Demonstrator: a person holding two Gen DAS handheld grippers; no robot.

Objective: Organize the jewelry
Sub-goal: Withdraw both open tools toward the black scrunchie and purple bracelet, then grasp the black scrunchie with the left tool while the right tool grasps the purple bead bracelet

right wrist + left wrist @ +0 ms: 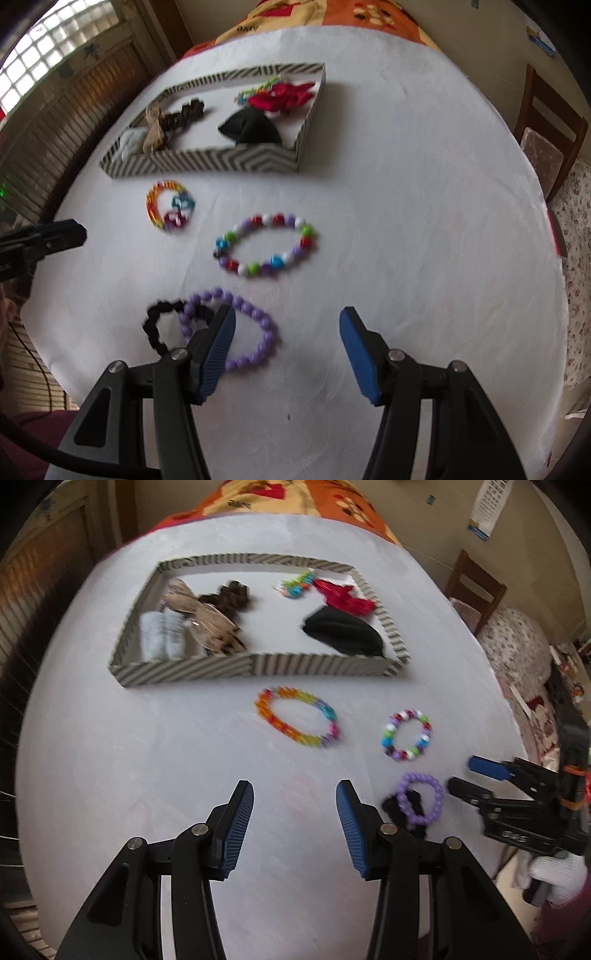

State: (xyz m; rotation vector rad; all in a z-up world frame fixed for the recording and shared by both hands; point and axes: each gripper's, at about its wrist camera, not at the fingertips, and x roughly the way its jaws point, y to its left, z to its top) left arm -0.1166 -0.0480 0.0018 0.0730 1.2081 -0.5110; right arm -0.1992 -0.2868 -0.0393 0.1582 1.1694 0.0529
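Both grippers, left (pixel 294 794) and right (pixel 287 319), spread wide, gripping nothing. Purple bead bracelet (pixel 255 325) overlaps black scrunchie (pixel 159 325) beside right fingers.

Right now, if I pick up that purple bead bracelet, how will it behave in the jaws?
The purple bead bracelet will probably sag; its loop already lies uneven on the white tablecloth. Its round, smooth beads may slip from a light pinch. It overlaps the black scrunchie, which could drag along.
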